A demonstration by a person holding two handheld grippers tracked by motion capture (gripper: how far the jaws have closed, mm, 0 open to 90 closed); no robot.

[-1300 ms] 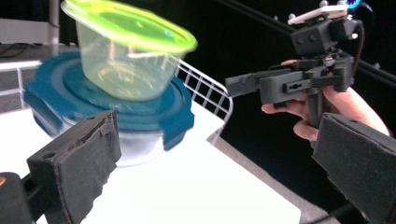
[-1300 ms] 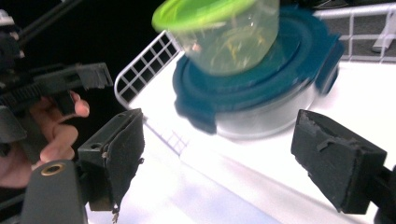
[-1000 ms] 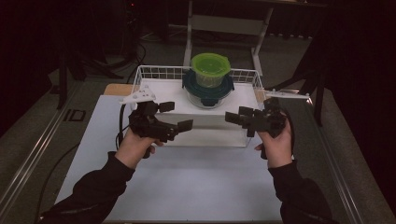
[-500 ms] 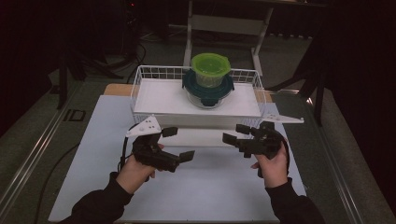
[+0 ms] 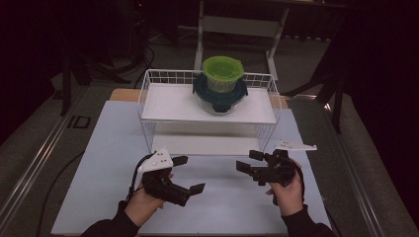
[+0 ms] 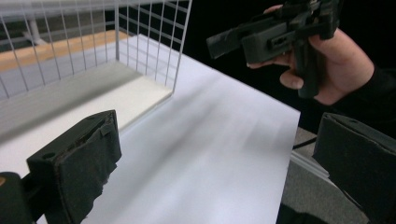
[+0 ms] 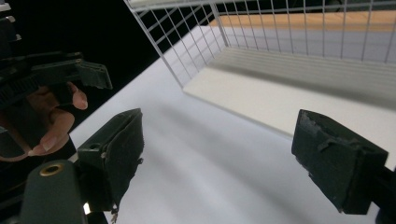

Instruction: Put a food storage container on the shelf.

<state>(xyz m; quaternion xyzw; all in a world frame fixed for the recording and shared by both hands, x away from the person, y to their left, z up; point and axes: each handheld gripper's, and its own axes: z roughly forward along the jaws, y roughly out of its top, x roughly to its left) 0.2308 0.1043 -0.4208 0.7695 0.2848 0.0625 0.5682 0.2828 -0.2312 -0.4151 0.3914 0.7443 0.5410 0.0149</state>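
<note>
From the high view, the left hand-held gripper (image 5: 188, 174) and the right hand-held gripper (image 5: 247, 161) hover over the white table (image 5: 99, 163), both with jaws spread and holding nothing, pointing inward toward each other. The nearest thing is the white wire two-tier rack (image 5: 148, 123), which stands just beyond both of them, apart from either; on its upper shelf, well away from the grippers, a clear round container with a dark teal lid (image 5: 220, 96) carries a smaller green translucent lidded tub (image 5: 222, 73) on top. The left gripper view looks along its own two padded black jaws, wide apart, over bare table, with the rack's lower corner (image 6: 154, 70) close ahead at the left and the right hand-held gripper (image 6: 224, 39) held in a hand (image 6: 336, 60) opposite. The right gripper view shows its own jaws equally spread, the rack's lower white shelf (image 7: 289, 88) ahead, and the left hand-held gripper (image 7: 100, 74) at the left edge; the stacked containers appear in the high view.
</note>
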